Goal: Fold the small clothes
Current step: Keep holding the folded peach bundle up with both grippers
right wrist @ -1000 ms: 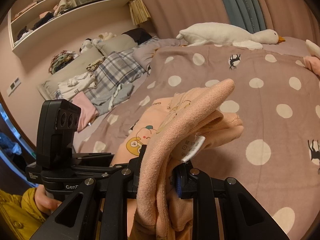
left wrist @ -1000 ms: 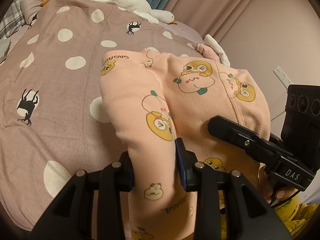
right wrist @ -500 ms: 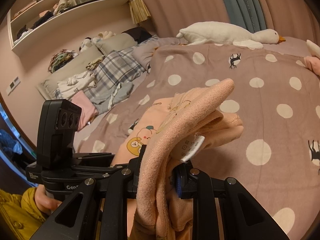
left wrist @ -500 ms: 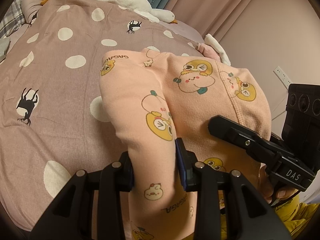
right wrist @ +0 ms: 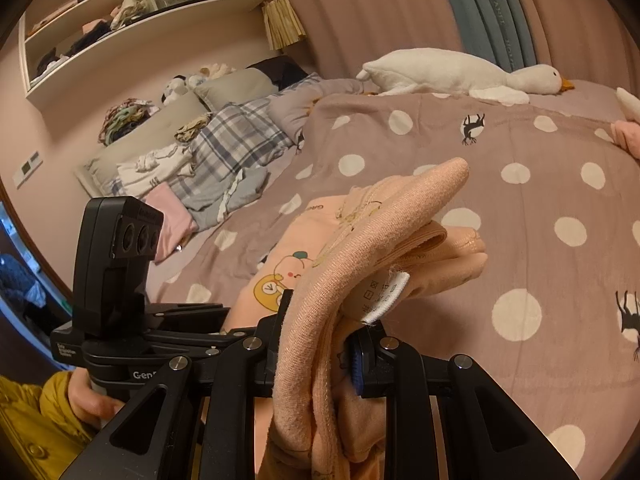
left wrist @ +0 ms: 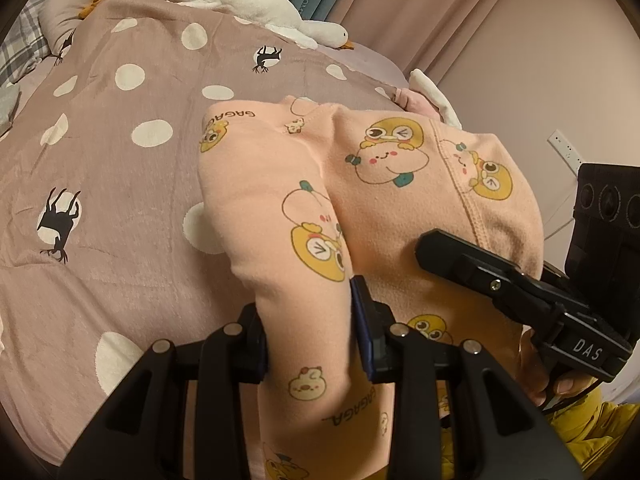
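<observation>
At the bottom middle of the left wrist view, the left tool point(left wrist: 310, 320) is clamped on a rolled fold of the peach garment point(left wrist: 400, 184), the one with the cartoon prints. The rest of it drapes off to the right, raised above the bed point(left wrist: 120, 208). Lower right of that frame, the right tool point(left wrist: 436, 246) comes in from the side, with a hand point(left wrist: 548, 380) and a yellow sleeve under it. In the right wrist view, the right tool point(right wrist: 320, 344) is pinching a bunched edge of the garment point(right wrist: 384, 236), its white care tag point(right wrist: 384, 296) sticking out just above the jaws. The left tool's body point(right wrist: 132, 320) sits at lower left. A plush goose point(right wrist: 448, 72) lies along the top of the spotted cover.
</observation>
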A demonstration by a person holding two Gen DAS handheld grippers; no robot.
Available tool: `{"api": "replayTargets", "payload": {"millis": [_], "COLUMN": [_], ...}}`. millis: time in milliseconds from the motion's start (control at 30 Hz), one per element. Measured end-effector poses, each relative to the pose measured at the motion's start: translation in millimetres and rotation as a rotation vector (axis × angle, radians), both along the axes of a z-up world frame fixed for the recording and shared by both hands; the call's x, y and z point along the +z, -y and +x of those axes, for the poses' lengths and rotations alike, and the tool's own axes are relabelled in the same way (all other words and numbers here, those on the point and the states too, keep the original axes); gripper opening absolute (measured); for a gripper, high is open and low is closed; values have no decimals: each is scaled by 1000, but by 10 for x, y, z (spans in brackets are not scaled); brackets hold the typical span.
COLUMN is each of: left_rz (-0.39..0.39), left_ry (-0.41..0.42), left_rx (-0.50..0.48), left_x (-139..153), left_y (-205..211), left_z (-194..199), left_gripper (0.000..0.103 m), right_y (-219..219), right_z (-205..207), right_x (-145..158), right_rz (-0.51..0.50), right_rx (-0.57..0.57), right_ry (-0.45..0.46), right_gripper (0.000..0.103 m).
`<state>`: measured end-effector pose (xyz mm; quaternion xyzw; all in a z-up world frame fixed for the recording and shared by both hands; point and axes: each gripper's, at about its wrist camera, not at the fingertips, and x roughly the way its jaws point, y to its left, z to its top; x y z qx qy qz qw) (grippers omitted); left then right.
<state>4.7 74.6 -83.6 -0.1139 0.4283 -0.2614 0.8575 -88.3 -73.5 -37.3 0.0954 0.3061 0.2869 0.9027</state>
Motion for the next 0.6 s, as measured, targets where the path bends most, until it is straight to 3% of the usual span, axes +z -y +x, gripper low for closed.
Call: {"api": "replayTargets", "payload": {"millis": [600], "left_rz": [8], "left_ry": [18], "left_rx": [1], "left_x": [52], "left_y": [-23], "left_z": [56], "left_gripper": [33], "right_y": [10], "right_z": [12], "right_x": [15], "right_rz": [-1], "right_rx": [3], "right_ry": [4], "right_gripper": [25]}}
